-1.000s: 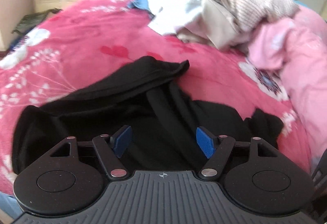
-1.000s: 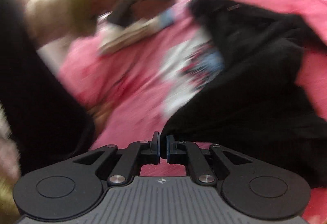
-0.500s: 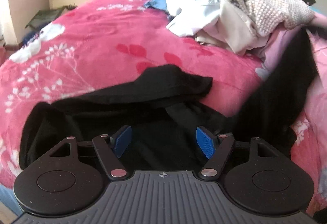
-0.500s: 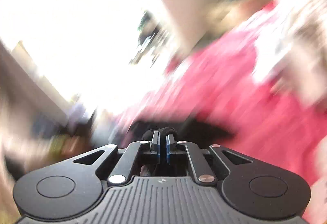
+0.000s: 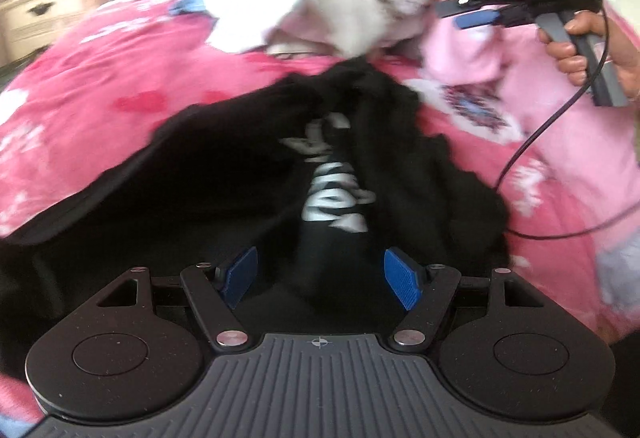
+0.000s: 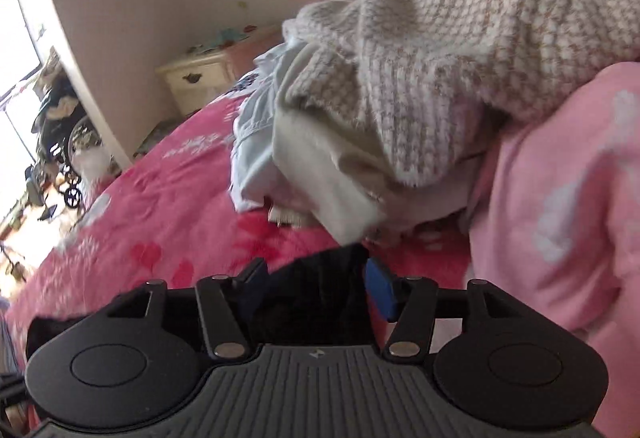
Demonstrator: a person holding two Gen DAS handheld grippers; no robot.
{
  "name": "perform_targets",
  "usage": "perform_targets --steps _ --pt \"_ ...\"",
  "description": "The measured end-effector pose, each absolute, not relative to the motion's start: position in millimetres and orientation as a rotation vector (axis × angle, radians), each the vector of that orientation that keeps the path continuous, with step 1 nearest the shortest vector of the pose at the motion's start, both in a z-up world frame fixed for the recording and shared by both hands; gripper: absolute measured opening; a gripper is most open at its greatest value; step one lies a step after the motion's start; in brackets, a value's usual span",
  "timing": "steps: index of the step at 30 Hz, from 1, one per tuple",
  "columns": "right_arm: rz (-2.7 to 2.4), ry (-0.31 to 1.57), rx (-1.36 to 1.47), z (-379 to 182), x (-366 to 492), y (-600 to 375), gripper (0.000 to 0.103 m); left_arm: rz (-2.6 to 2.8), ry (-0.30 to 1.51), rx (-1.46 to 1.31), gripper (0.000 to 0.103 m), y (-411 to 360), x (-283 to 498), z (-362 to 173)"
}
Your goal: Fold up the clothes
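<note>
Where it lies: black printed garment (image 5: 248, 174) is crumpled on the pink floral bed (image 5: 120, 70).
Left tongs (image 5: 320, 274): apart, over its near end.
Right tongs (image 6: 316, 286): just opened, black cloth loose between them.

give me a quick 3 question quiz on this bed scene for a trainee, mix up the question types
1. True or false: the left gripper is clamped on the black garment.
2. Multiple choice: what lies on top of the clothes pile at the head of the bed? A) a knitted sweater B) a red towel C) a pair of jeans
3. Fill in: the right gripper has just been opening, and between its jaws shows a piece of ____ cloth.

Key
1. False: its blue pads stand apart, with the cloth lying loose between them.
2. A: the knitted sweater tops the pile.
3. Black; the pads do not press on it.
</note>
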State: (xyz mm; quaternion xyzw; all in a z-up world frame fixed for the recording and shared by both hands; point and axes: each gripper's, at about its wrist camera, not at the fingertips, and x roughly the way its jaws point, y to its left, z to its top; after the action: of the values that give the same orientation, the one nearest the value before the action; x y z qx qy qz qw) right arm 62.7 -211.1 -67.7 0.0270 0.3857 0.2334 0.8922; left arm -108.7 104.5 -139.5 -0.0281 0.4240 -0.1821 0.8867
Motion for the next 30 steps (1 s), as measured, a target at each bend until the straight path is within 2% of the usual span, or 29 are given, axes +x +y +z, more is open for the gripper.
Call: perform_targets --steps 3,6,8,11,13,15,16,18,20,26,30 --pt "0.615 0.945 0.051 -78 45 -207 0.06 -0.501 0.872 -0.058 0.071 82 -111 -135" --pt "0.719 1.17 0.033 -110 23 -197 0.06 -0.6 0.866 0.004 0.071 54 -114 -136" --pt "0.732 1.257 -0.029 -133 9 -187 0.059 -0.613 0.854 0.045 0.07 37 -118 -141" --pt "0.724 1.292 -0.114 -147 -3 -178 0.058 -0.596 0.836 0.093 0.069 16 -122 -150" --pt "0.729 1.313 -0.093 -146 -1 -180 0.058 -0.557 0.867 0.081 0.065 9 -120 -161" --pt "0.721 1.339 -0.044 -142 3 -187 0.058 -0.531 0.906 0.043 0.045 7 -118 -169" --pt "0.707 1.349 -0.01 -142 6 -193 0.058 -0.519 0.924 0.018 0.041 8 -117 -173" --pt "0.663 1.366 0.062 -143 10 -206 0.058 -0.517 0.938 -0.04 0.016 11 -118 -173" --pt "0.619 1.386 0.131 -145 12 -219 0.058 -0.53 0.944 -0.092 0.008 13 -120 -171" --pt "0.548 1.441 0.251 -162 17 -236 0.058 -0.726 0.891 -0.172 0.005 0 -144 -162" --pt "0.544 1.424 0.224 -159 16 -236 0.059 -0.862 0.928 -0.162 0.005 -27 -168 -169"
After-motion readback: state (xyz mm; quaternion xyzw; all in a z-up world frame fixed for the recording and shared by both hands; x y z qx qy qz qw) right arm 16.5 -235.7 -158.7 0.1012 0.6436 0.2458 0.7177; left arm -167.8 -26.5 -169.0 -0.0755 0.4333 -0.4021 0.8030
